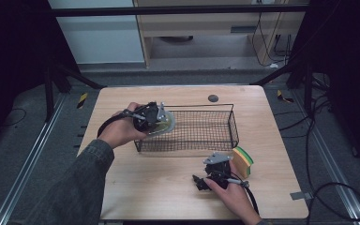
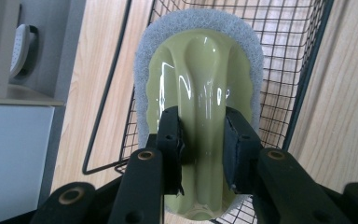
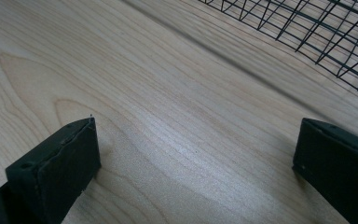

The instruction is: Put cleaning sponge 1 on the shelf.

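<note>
My left gripper (image 1: pixel 155 118) is shut on the ridge-like handle of a pale green scrubber (image 2: pixel 200 93) with a grey sponge rim, seen close up in the left gripper view. In the high view that scrubber (image 1: pixel 166 123) hangs at the left end of the black wire basket (image 1: pixel 233 123), over its rim. My right gripper (image 1: pixel 205 177) rests low on the wooden table (image 1: pixel 159 187) in front of the basket, jaws wide open with bare wood between them (image 3: pixel 196 154). A yellow and green sponge (image 1: pixel 243 161) stands on edge just right of that gripper.
The basket's mesh floor (image 1: pixel 197 129) holds nothing I can see. A small dark round disc (image 1: pixel 213 98) sits in the tabletop behind the basket. Dark frame legs and cables surround the table on the floor.
</note>
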Motion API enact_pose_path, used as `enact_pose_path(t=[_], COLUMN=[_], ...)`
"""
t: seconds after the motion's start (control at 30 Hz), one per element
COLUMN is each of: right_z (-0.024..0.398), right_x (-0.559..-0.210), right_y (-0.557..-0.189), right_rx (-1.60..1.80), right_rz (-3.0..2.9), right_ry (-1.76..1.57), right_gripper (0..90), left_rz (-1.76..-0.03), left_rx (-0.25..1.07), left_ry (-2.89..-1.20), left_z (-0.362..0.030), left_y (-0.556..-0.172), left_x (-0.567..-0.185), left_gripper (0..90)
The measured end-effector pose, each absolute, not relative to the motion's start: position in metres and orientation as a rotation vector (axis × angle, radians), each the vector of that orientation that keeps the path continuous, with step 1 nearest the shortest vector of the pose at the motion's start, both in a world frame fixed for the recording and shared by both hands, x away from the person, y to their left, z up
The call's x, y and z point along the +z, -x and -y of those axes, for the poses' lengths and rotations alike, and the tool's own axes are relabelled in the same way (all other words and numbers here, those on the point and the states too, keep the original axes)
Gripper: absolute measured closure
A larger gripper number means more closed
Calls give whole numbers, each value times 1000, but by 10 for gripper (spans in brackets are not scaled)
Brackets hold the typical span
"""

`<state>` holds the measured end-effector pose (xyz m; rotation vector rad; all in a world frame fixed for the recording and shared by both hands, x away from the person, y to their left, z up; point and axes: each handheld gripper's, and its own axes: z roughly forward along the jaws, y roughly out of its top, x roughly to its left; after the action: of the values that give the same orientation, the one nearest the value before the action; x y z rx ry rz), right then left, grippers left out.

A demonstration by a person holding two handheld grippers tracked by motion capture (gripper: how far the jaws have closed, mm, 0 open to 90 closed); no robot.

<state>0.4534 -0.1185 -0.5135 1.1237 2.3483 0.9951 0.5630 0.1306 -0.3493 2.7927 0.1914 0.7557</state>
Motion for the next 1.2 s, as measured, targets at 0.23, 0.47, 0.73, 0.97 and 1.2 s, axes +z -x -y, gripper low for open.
enact_pose_path(t=[0.23, 0.47, 0.73, 0.97, 1.2], right_z=[118, 119, 118, 118, 119], right_x=[-513, -513, -513, -513, -513], right_y=[-453, -453, -453, -453, -453], right_rx=[995, 992, 992, 993, 991], right_rz=[-2349, -2350, -2349, -2349, -2351], right_ry=[-1124, -1125, -1128, -1128, -1129], right_gripper=[7, 6, 7, 7, 7], left_rz=[-178, -180, -182, -181, -185], left_rx=[740, 736, 729, 721, 716], left_ry=[-2801, -2803, -2811, -2822, -2835], left_z=[-126, -126, -126, -127, -125], left_y=[-563, -564, -568, -570, -571], left_x=[-353, -355, -358, -361, -364], left_gripper=[706, 706, 706, 706, 706])
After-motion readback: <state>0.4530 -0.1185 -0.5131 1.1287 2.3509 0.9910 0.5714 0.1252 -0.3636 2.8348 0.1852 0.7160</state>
